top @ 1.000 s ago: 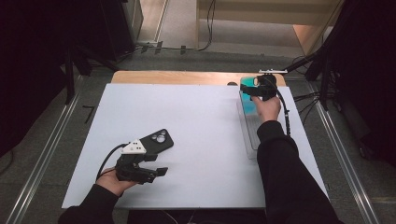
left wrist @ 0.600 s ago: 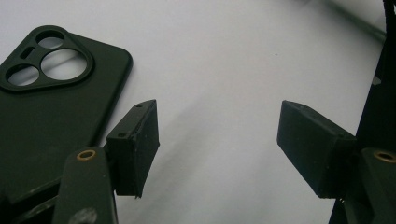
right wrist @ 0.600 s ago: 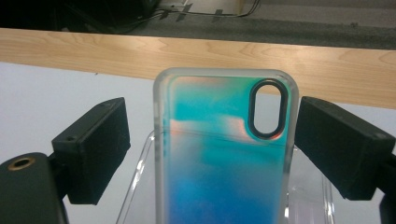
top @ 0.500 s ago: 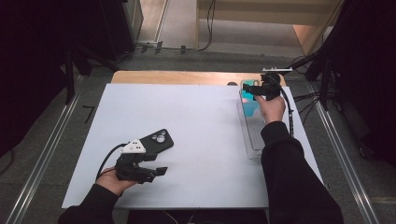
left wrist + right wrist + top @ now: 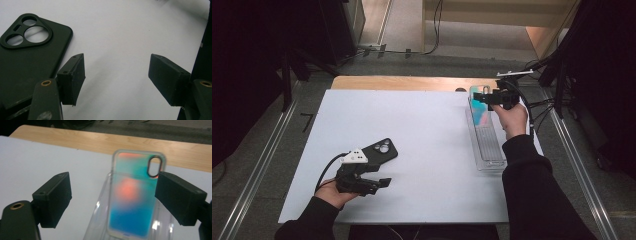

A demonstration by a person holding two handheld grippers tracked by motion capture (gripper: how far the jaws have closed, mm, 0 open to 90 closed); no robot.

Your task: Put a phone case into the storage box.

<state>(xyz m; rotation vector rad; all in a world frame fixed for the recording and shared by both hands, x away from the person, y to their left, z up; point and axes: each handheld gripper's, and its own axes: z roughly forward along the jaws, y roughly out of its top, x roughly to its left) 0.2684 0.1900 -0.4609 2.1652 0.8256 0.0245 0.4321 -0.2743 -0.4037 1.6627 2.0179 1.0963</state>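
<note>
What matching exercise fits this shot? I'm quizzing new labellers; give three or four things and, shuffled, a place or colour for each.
Things:
1. black phone case
2. iridescent phone case
3. left hand-held gripper
4. white sheet

Descriptions:
A. covers most of the tabletop
B. stands in the clear tray
C. open, near the table's front edge
D. lies flat, camera cut-outs showing

Pairs: 1-D, 2-B, 3-C, 4-A

A white sheet (image 5: 422, 135) covers the wooden table (image 5: 402, 83) (bare along its upper edge). Lower left lies a black phone case (image 5: 379, 149); right, a clear tray (image 5: 487, 145).
</note>
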